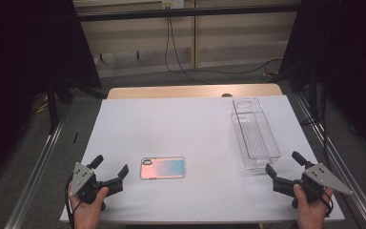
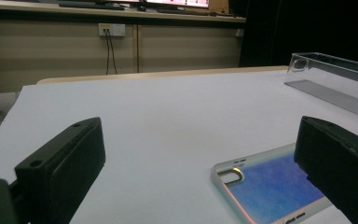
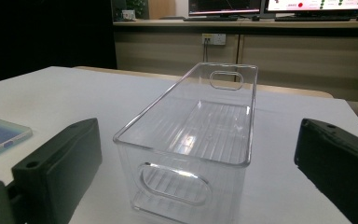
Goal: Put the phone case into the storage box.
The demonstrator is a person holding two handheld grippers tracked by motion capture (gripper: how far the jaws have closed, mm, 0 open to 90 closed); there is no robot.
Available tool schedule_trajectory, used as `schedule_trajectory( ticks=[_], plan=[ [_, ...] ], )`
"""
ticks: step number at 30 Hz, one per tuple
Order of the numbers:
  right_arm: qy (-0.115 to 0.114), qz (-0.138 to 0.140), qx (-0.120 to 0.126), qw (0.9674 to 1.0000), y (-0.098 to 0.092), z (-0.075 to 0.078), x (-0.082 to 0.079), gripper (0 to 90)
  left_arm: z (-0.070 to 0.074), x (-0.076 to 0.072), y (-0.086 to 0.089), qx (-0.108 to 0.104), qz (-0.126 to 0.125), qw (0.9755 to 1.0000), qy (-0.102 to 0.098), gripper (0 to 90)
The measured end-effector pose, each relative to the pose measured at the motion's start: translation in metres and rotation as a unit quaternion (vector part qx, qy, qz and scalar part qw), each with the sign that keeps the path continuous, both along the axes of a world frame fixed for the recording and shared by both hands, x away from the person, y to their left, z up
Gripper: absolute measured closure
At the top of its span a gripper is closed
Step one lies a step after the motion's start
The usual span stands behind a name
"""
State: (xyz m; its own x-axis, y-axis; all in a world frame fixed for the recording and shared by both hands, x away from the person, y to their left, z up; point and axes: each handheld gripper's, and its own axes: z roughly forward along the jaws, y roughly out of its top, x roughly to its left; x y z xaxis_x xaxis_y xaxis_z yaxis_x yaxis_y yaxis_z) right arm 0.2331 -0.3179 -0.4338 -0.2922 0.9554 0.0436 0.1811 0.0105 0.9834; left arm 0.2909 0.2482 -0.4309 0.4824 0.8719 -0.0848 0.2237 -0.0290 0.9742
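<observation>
Phone case (image 1: 162, 168) lies flat on the counter (image 1: 190, 129) just ahead of the left gripper (image 1: 110, 170), both sets of jaws wide and empty. Looks light, thin, slippery; I'd pinch its long edges.

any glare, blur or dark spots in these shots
High view: even light on the table, black at both side edges, a soft sheen on the phone case. Left gripper view: dim, the near jaws blurred, the case fairly sharp. Right gripper view: highlights on the clear bin, whose walls let the table show through; the upper left corner is dark.
</observation>
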Motion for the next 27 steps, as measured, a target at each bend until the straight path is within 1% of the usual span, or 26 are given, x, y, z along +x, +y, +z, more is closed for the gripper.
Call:
schedule_trajectory(
  ticks=[1, 2, 3, 8, 10, 13, 16, 17, 19, 20, 21, 23, 27],
  plan=[
    [0.0, 0.0, 0.0, 1.0, 0.0, 0.0, 0.0, 0.2, 0.0, 0.001, 0.0, 0.004, -0.001, 1.0, 0.0, 2.5],
    [0.0, 0.0, 0.001, 1.0, -0.001, 0.0, 0.0, 0.2, -0.001, 0.002, -0.001, 0.004, -0.007, 1.0, 0.005, 2.5],
    [0.001, -0.001, 0.001, 1.0, -0.001, 0.0, 0.001, 0.3, -0.001, 0.002, -0.002, 0.003, -0.007, 0.9999, 0.009, 2.6],
    [0.002, -0.001, 0.001, 1.0, -0.001, -0.001, 0.0, 0.3, -0.001, 0.004, -0.003, 0.005, -0.014, 0.9998, 0.009, 2.9],
    [0.003, -0.002, 0.001, 1.0, -0.002, -0.001, -0.001, 0.3, -0.001, 0.004, -0.003, 0.002, -0.025, 0.9996, 0.013, 3.6],
    [0.004, 0.001, 0.002, 1.0, -0.003, -0.001, -0.002, 0.4, -0.001, 0.003, -0.005, -0.001, -0.034, 0.9993, 0.016, 3.8],
    [0.004, 0.003, 0.003, 1.0, -0.003, -0.001, -0.003, 0.4, 0.001, 0.003, -0.007, 0.0, -0.043, 0.999, 0.015, 3.8],
    [0.003, 0.001, 0.003, 1.0, -0.003, -0.001, -0.003, 0.4, 0.001, 0.002, -0.009, -0.004, -0.044, 0.9989, 0.013, 3.7],
    [0.004, 0.002, 0.004, 1.0, -0.003, -0.001, -0.003, 0.4, 0.001, 0.003, -0.012, -0.002, -0.053, 0.9985, 0.015, 3.7],
    [0.004, 0.001, 0.004, 1.0, -0.003, -0.001, -0.002, 0.4, 0.002, 0.003, -0.013, 0.003, -0.058, 0.9982, 0.014, 3.7],
    [0.005, 0.002, 0.001, 1.0, -0.003, -0.001, -0.002, 0.4, 0.002, 0.003, -0.013, 0.003, -0.058, 0.9982, 0.014, 3.6],
    [0.006, 0.002, 0.0, 1.0, -0.003, -0.002, -0.002, 0.4, 0.003, 0.004, -0.016, 0.007, -0.068, 0.9976, 0.011, 3.6],
    [0.005, 0.004, 0.002, 1.0, -0.003, -0.001, -0.002, 0.4, 0.003, 0.006, -0.019, 0.006, -0.072, 0.9973, 0.015, 3.3]
  ],
)
